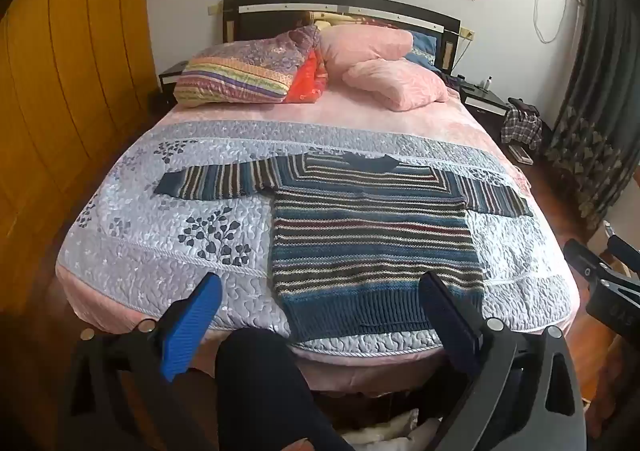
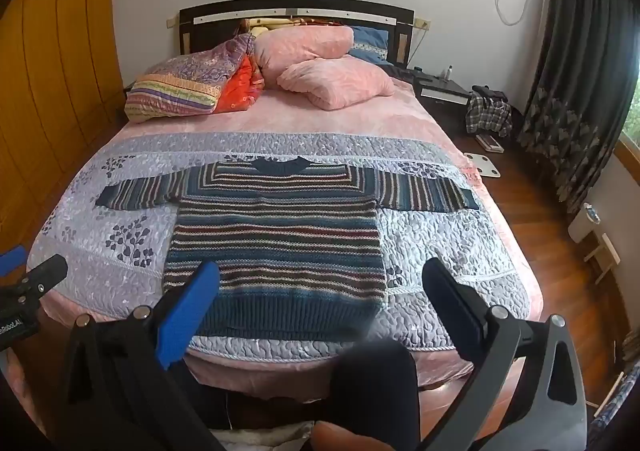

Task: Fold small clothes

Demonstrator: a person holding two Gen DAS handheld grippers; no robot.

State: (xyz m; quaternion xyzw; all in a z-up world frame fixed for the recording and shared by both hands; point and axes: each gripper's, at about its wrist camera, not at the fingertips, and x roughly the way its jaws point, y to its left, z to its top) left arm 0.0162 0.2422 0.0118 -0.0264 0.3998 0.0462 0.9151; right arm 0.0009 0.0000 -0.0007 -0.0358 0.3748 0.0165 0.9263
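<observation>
Holding off the bed [image 1: 120,251] edge, I keep both tools spread wide, pinching nothing. Striped knit sweater [image 1: 372,235] lies flat on the quilt, sleeves out at 9 and 3, hem nearest me. Judged soft, thick, a bit heavy, likely to sag; take cuffs or shoulders. Left gripper [image 1: 320,315]: sweater at 12–1. Right gripper [image 2: 320,303]: at 12.

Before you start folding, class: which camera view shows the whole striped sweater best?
The right wrist view: the striped sweater lies flat and centred, both sleeves spread out and the collar in sight. The left wrist view shows the striped sweater too, pushed right of centre, with a gripper finger covering part of its hem.
</observation>
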